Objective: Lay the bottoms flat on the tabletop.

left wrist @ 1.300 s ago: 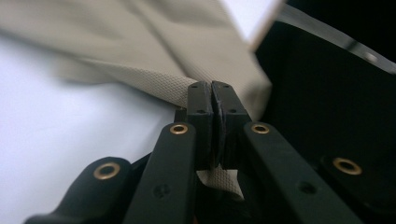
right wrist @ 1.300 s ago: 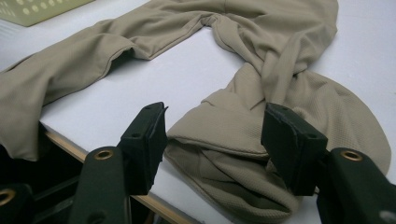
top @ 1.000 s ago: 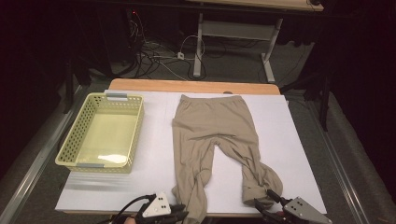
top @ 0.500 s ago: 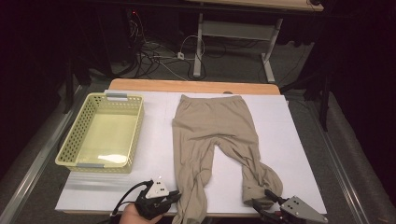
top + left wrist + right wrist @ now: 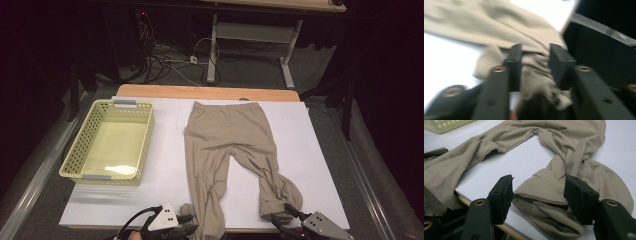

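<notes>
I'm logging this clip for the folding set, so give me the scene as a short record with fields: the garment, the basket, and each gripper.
garment: beige trousers lying flat on the white sheet, waistband at the far edge, both leg ends bunched at the near edge
basket: yellow-green basket, left of the trousers, apart from them
left gripper: jaws have just been opening, bunched left leg end between them
right gripper: jaws open, either side of the crumpled right leg end, pads not pressing
</notes>
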A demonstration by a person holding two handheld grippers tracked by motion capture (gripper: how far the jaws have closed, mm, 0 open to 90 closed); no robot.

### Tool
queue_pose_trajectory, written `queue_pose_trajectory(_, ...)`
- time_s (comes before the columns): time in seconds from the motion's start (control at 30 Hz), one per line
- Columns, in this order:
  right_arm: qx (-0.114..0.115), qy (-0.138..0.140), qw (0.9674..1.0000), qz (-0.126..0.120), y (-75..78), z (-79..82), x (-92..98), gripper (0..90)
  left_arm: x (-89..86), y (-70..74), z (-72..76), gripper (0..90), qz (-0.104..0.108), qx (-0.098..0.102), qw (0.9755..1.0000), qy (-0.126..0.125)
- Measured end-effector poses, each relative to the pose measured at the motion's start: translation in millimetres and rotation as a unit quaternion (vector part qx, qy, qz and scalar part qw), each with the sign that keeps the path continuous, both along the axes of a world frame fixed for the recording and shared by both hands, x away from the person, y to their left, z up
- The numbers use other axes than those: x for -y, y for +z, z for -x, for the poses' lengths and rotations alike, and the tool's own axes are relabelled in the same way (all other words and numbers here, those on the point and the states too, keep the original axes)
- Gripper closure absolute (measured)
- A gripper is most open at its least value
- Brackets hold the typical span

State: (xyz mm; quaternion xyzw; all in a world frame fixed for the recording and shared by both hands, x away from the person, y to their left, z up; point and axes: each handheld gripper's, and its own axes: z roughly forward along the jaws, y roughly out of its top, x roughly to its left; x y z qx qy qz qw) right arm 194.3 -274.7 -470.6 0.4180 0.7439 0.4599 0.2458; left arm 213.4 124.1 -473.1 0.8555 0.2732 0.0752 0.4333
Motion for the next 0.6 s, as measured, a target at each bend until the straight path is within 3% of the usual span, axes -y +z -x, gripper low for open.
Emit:
queue_pose_trajectory(0.13, -0.003, -0.001, 1.0, 0.001, -0.6, -1.0, -0.6, 41.5, -1.9, -4.7, -13.1, 47.6, -0.005, 0.0, 0.999, 0.044)
queue_pose_trajectory(0.27, -0.003, 0.001, 1.0, 0.002, -0.6, -0.8, -2.1, 41.5, -0.7, -14.3, -22.4, 47.5, -0.031, -0.021, 0.9979, 0.052)
queue_pose_trajectory(0.3, -0.002, 0.002, 1.0, 0.002, -0.5, -0.7, -2.2, 41.5, -0.5, -15.6, -21.3, 47.7, -0.031, -0.016, 0.998, 0.053)
queue_pose_trajectory(0.33, -0.002, 0.001, 1.0, 0.002, -0.5, -0.6, -2.2, 41.5, 0.0, -15.5, -19.9, 49.8, -0.035, -0.013, 0.9981, 0.049)
queue_pose_trajectory(0.4, -0.003, 0.001, 1.0, 0.002, -0.8, -0.9, -1.7, 41.5, 0.3, -14.6, -17.9, 63.0, -0.039, -0.011, 0.9986, 0.034)
queue_pose_trajectory(0.47, -0.003, 0.001, 1.0, 0.003, -1.3, -1.6, -1.5, 41.5, 3.1, -15.7, -14.0, 72.0, -0.039, -0.012, 0.9992, 0.001)
queue_pose_trajectory(0.6, -0.002, 0.002, 1.0, 0.002, -0.4, -0.5, -2.0, 41.5, 11.1, -12.6, -1.4, 74.2, -0.04, -0.02, 0.9979, -0.047)
